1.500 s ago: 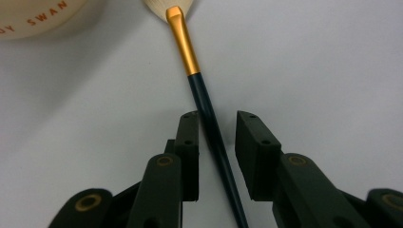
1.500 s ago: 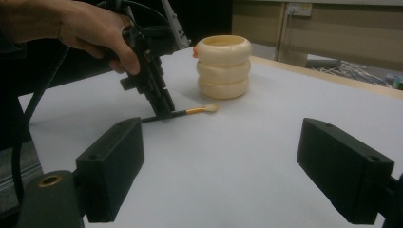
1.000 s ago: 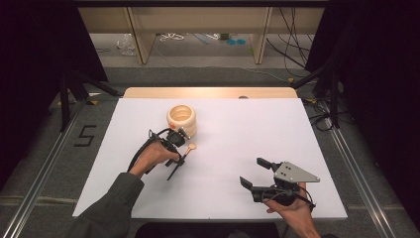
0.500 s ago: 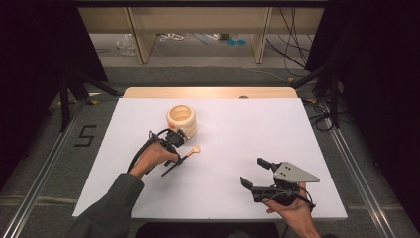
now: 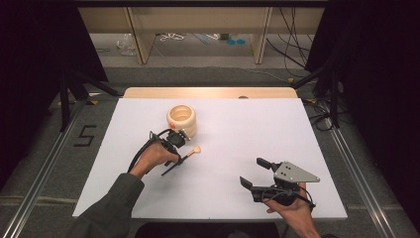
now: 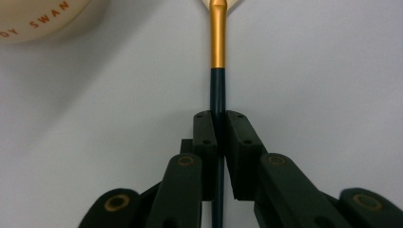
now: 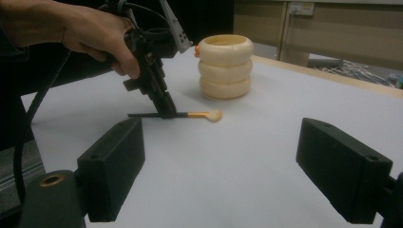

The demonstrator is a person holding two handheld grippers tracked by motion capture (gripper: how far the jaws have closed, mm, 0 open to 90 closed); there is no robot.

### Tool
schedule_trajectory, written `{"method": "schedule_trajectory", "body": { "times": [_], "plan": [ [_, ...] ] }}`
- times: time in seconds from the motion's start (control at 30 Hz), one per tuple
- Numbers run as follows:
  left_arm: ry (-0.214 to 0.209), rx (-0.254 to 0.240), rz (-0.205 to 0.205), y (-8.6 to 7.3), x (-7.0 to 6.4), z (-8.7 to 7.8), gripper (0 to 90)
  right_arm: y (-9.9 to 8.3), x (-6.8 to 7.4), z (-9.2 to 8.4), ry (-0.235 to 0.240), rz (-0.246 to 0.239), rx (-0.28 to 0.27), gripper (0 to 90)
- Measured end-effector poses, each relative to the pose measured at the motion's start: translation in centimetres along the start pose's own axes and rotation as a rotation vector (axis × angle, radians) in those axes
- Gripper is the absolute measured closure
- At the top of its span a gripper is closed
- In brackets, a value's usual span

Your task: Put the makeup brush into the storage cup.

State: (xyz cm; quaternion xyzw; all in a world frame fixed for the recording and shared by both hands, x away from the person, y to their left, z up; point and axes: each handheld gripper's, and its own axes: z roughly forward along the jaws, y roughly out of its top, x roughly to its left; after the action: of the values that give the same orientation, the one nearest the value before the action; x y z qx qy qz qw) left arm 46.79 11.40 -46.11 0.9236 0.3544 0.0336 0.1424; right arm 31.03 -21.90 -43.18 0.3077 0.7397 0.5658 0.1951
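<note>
cream holder (image 5: 182,120) stands just beside brush (image 5: 190,153).

Left tongs (image 6: 217,137) just closed on brush (image 6: 218,47).

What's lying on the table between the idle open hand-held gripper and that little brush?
Nothing: in the right gripper view, bare white table stretches from the open right hand-held gripper to the brush clamped in the left hand-held gripper.

open white table, one obstacle near the brush

the ringed cream holder (image 5: 182,120) stands just behind the brush (image 5: 190,153); the white table (image 5: 277,129) lies bare between the two grippers and to the right.
</note>
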Motion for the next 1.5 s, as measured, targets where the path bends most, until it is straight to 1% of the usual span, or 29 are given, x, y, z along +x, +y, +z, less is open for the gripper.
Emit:
{"method": "schedule_trajectory", "body": {
  "times": [0.03, 0.07, 0.17, 0.2, 0.33, 0.43, 0.47, 0.5, 0.53, 0.63, 0.7, 0.73, 0.8, 0.83, 0.87, 0.9, 0.93, 1.07, 1.1, 1.13, 1.17, 1.2, 1.23, 1.27, 1.3, 1.33, 1.4, 1.43, 1.5],
  "plan": [
    [-0.001, -0.005, 0.001, 0.0, 0.0, 0.0, 83.2, 0.0, 0.0, -0.1, -0.003, 0.0, 0.01, 17.3],
    [-0.001, -0.005, 0.001, 0.0, 0.0, 0.0, 83.3, 0.0, 0.0, 0.0, 0.001, 0.002, -0.003, 17.3],
    [0.001, 0.001, 0.019, 0.0, 0.0, 0.0, 83.3, 0.0, 0.0, 0.0, -0.005, -0.003, -0.004, 17.3],
    [0.003, -0.007, 0.015, 0.0, -0.1, 0.0, 83.4, 0.0, 0.0, 0.0, -0.001, 0.001, -0.001, 17.3],
    [-0.004, -0.002, 0.028, -0.1, 0.1, -0.1, 83.4, 0.0, -0.2, 0.0, -0.012, -0.019, -0.016, 17.3],
    [-0.006, -0.014, 0.025, -0.1, 0.1, 0.0, 83.4, 0.0, -0.1, 0.0, -0.007, -0.009, -0.009, 17.3],
    [-0.008, -0.016, 0.016, -0.1, 0.1, -0.1, 83.4, 0.0, -0.1, 0.0, -0.006, -0.002, -0.005, 17.3],
    [-0.013, -0.013, 0.021, -0.1, 0.2, -0.2, 83.5, 0.0, -0.2, 0.0, -0.011, -0.019, -0.016, 17.3],
    [-0.016, -0.026, 0.017, -0.1, 0.3, -0.4, 83.4, 0.0, -0.2, 0.0, -0.011, -0.019, -0.016, 17.3],
    [-0.021, -0.039, 0.01, -0.2, 0.3, -0.7, 83.5, 0.0, -0.2, 0.0, -0.012, -0.016, -0.014, 17.3],
    [-0.03, -0.043, 0.036, -0.2, 0.6, -1.3, 83.4, 0.0, -0.2, 0.0, -0.012, -0.016, -0.015, 17.3],
    [-0.03, -0.043, 0.036, -0.2, 0.6, -1.3, 83.4, 0.0, -0.2, 0.0, -0.011, -0.015, -0.015, 17.3],
    [-0.034, -0.062, 0.031, -0.3, 0.6, -1.7, 83.4, 0.0, -0.2, 0.1, -0.011, -0.015, -0.016, 17.3],
    [-0.047, -0.069, 0.029, -0.3, 0.5, -2.0, 83.4, 0.0, -0.2, -0.1, -0.008, -0.013, -0.002, 17.3],
    [-0.047, -0.069, 0.029, -0.3, 0.5, -2.0, 83.4, 0.0, -0.2, -0.1, -0.008, -0.013, -0.002, 17.3],
    [-0.049, -0.076, 0.037, -0.4, 0.4, -2.2, 83.4, 0.0, -0.2, -0.1, 0.002, 0.007, 0.004, 17.3],
    [-0.055, -0.083, 0.035, -0.4, 0.3, -2.2, 83.4, 0.0, -0.3, 0.0, 0.0, 0.002, -0.006, 17.3],
    [-0.067, -0.097, 0.04, -0.4, 0.1, -2.5, 83.4, 0.0, -0.3, 0.0, 0.0, 0.012, -0.003, 17.3],
    [-0.069, -0.101, 0.043, -0.4, 0.0, -2.6, 83.4, 0.0, -0.2, 0.0, 0.005, 0.028, 0.001, 17.3],
    [-0.07, -0.115, 0.037, -0.4, -0.1, -2.7, 83.4, 0.0, -0.2, -0.1, 0.005, 0.028, 0.003, 17.3],
    [-0.078, -0.136, 0.041, -0.4, -0.2, -3.0, 83.4, 0.0, -0.2, -0.1, 0.005, 0.029, 0.002, 17.3],
    [-0.078, -0.136, 0.041, -0.4, -0.2, -3.0, 83.4, -0.1, -0.2, 0.0, 0.004, 0.036, -0.008, 17.3],
    [-0.08, -0.153, 0.035, -0.5, -0.4, -3.2, 83.4, -0.1, -0.2, 0.1, 0.02, 0.048, -0.023, 17.3],
    [-0.088, -0.191, 0.009, -0.5, -0.7, -3.2, 83.4, -0.1, -0.3, 0.1, 0.02, 0.049, -0.024, 17.3],
    [-0.089, -0.197, 0.012, -0.6, -0.7, -3.4, 83.4, -0.1, -0.3, 0.1, 0.02, 0.049, -0.024, 17.3],
    [-0.093, -0.211, 0.009, -0.6, -0.8, -3.6, 83.4, -0.1, -0.4, 0.0, 0.016, 0.05, -0.008, 17.3],
    [-0.098, -0.232, 0.023, -0.9, -0.8, -4.3, 83.4, -0.1, -0.4, -0.1, 0.011, 0.055, -0.003, 17.3],
    [-0.098, -0.232, 0.023, -0.9, -0.8, -4.3, 83.4, -0.1, -0.4, -0.1, 0.011, 0.055, -0.003, 17.3],
    [-0.11, -0.256, 0.034, -1.1, -1.0, -4.9, 83.4, -0.1, -0.5, 0.0, 0.017, 0.061, -0.008, 17.3]
  ]
}}
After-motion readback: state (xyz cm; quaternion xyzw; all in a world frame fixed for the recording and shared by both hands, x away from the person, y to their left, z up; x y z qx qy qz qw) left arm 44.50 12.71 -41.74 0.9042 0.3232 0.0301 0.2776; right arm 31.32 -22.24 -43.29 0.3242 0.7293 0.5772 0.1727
